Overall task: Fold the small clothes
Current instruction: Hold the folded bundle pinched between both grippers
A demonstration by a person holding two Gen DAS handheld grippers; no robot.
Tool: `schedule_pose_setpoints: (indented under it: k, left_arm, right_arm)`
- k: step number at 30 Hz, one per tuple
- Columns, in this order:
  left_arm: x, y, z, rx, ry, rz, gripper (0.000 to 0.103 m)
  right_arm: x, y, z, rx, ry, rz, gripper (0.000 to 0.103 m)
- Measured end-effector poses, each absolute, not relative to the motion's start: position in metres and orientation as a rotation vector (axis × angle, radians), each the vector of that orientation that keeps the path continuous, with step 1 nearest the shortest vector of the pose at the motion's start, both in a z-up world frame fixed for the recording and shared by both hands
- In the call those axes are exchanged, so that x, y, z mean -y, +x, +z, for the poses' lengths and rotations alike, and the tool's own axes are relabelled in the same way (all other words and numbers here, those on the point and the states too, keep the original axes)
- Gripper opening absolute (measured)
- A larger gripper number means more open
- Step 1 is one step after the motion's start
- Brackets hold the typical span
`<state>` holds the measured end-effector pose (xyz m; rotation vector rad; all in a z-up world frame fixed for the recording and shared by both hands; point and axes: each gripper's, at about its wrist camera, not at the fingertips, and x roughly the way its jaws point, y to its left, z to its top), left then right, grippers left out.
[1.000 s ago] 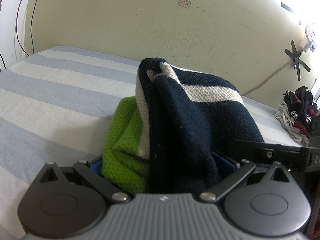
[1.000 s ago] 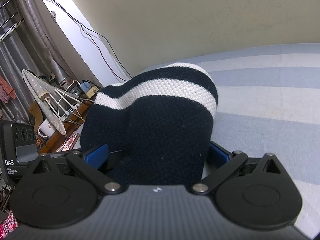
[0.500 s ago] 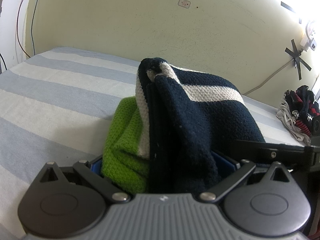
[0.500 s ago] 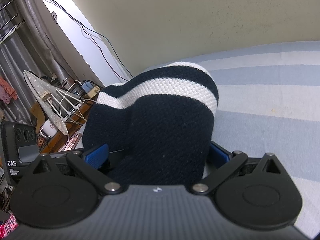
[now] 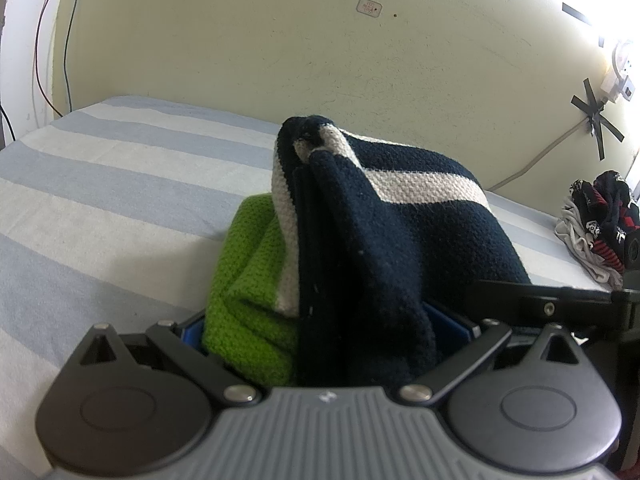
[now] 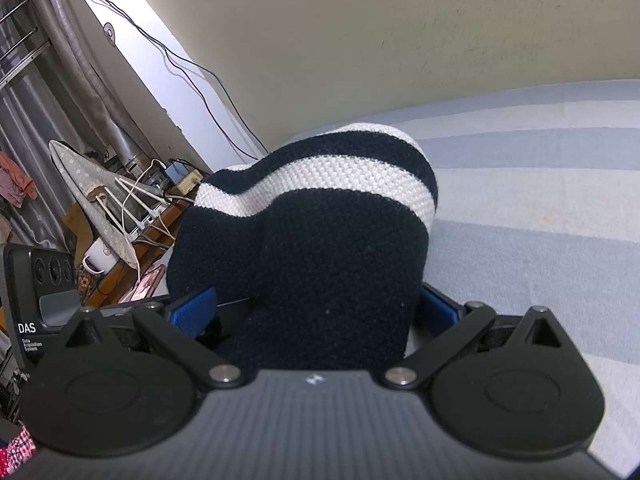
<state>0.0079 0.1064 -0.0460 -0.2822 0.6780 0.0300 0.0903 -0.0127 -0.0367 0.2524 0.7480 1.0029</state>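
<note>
Garment: a knit sweater (image 5: 400,240), navy with a cream stripe and a green part, is hanging bunched between the two tools, above the striped bed (image 5: 100,200).
Left hand-held gripper (image 5: 316,332): its blue pads are closing on a thick wad of the knit, green folds on the left side and navy on the right, so it is clamping the sweater.
Right hand-held gripper (image 6: 316,312): it is likewise pinching a navy wad of the sweater (image 6: 320,240) between its blue pads.
Direction from the tools: the cloth is rising forward and upward out of each set of jaws, then arching over to the other tool.
Long axis: the span is running sideways from one grip to the other, with the cream stripe following it.
Nearer hand: neither, as I judge it; each is gripping one end, and part of the right tool's frame is showing just beside the left one.
What the move is turning on: the two ends are sitting close together, so the span is slack and humped; lowering it onto the bed probably calls for both grips travelling together.
Elsewhere: a small heap of other clothes (image 5: 596,232) is lying at the far right of the bed, well apart.
</note>
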Motion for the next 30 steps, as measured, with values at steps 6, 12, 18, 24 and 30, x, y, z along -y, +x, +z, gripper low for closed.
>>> schedule_pose_setpoints:
  k: [6, 12, 18, 24, 30]
  left_arm:
    - [-0.1061, 0.0075, -0.0455, -0.674, -0.268, 0.039, 0.103]
    - [-0.1007, 0.0045, -0.0427, -0.666, -0.240, 0.052, 0.103]
    - [-0.1027, 0.0052, -0.0423, -0.665, -0.240, 0.053, 0.103]
    - [-0.1042, 0.0059, -0.0438, -0.670, -0.266, 0.043, 0.103]
    - [-0.1086, 0.0067, -0.0438, -0.669, -0.270, 0.041, 0.103]
  right_arm:
    - [0.0088, 0.0865, -0.0353, -0.732, 0.222, 0.970, 0.103]
    - [0.0072, 0.0846, -0.0354, -0.719, 0.193, 0.938, 0.090]
    - [0.0075, 0.0847, -0.0358, -0.720, 0.194, 0.938, 0.088]
    - [0.0078, 0.0852, -0.0364, -0.725, 0.210, 0.937, 0.088]
    - [0.0084, 0.0835, -0.0369, -0.718, 0.209, 0.917, 0.088]
